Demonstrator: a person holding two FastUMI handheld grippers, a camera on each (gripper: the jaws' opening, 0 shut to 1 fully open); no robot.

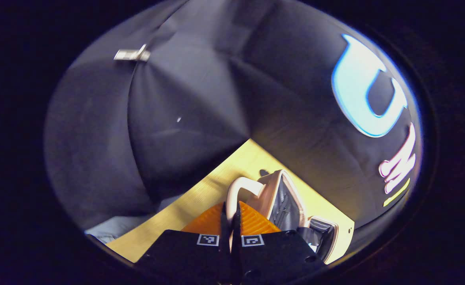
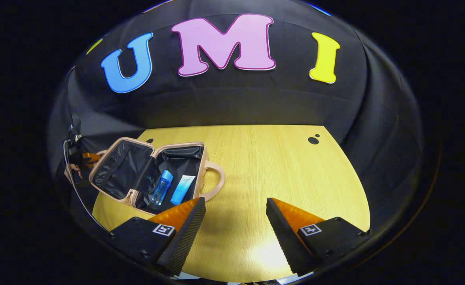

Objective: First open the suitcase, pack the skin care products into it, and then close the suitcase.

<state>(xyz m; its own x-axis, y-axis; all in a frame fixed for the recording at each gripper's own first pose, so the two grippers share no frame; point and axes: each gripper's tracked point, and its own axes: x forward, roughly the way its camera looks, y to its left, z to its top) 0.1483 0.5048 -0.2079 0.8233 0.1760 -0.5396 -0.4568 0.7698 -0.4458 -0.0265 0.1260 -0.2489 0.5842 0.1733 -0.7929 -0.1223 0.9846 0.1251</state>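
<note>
A pale pink suitcase (image 2: 153, 174) lies open on the wooden table (image 2: 264, 166), left of my right gripper. Its lid (image 2: 119, 168) is tilted up at the left. In the base half lie a blue bottle (image 2: 162, 188) and a blue-and-white tube (image 2: 183, 189), side by side. My right gripper (image 2: 236, 206) hovers open over bare table, nothing between its fingers. In the left gripper view, my left gripper (image 1: 230, 209) is shut on the lid's pink handle (image 1: 242, 184), with the suitcase (image 1: 285, 198) just beyond. The right gripper view shows the left gripper (image 2: 82, 158) at the lid's far edge.
The suitcase's second handle (image 2: 216, 178) points toward the table's middle. Two small holes (image 2: 313, 140) mark the far right of the tabletop. A cable (image 2: 72, 178) hangs by the left gripper. Black cloth walls close the table on three sides; a metal clip (image 1: 131, 54) pins the cloth.
</note>
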